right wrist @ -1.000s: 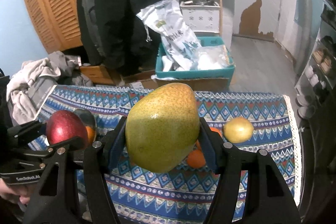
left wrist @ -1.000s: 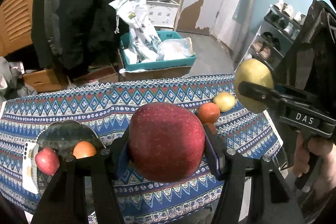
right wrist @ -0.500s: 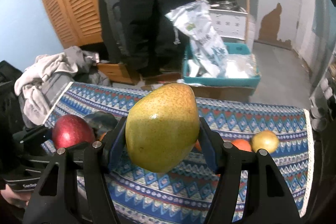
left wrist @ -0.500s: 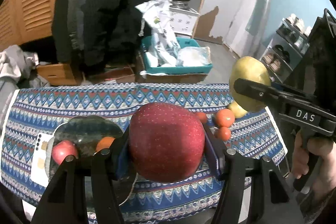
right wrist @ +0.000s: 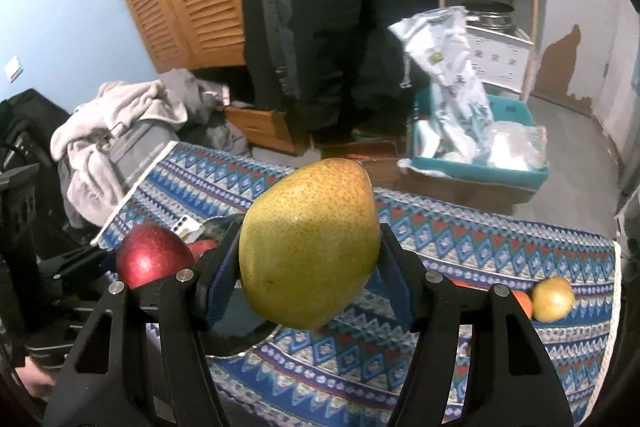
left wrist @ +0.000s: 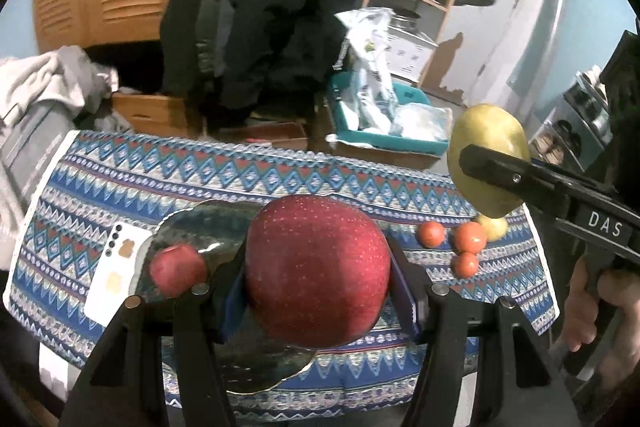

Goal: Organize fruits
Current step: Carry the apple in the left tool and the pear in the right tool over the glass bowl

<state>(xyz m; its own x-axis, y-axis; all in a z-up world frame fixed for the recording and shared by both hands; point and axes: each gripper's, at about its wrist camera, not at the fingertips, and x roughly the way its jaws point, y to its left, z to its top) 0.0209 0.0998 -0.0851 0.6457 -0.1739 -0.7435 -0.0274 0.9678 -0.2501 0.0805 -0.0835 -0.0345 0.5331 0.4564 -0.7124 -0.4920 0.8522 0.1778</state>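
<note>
My left gripper [left wrist: 318, 273] is shut on a large red apple [left wrist: 318, 267] and holds it above a dark round plate [left wrist: 200, 231]. A smaller red apple [left wrist: 178, 269] lies on that plate. My right gripper [right wrist: 310, 259] is shut on a yellow-green pear [right wrist: 310, 247], held above the table to the right of the plate; the pear also shows in the left wrist view [left wrist: 486, 159]. Three small orange fruits [left wrist: 468, 243] and a yellow fruit [right wrist: 554, 299] lie on the cloth at the right.
The table carries a blue patterned cloth [left wrist: 280, 179]. A white phone [left wrist: 114, 275] lies left of the plate. Behind the table are a teal crate with bags [left wrist: 384, 123], cardboard boxes, hanging dark coats, a wooden shelf and a pile of clothes [right wrist: 120, 123].
Both grippers have shifted left over the table with their fruits still held. The apple now hangs over the plate. The orange fruit seen on the plate earlier is now hidden behind the apple.
</note>
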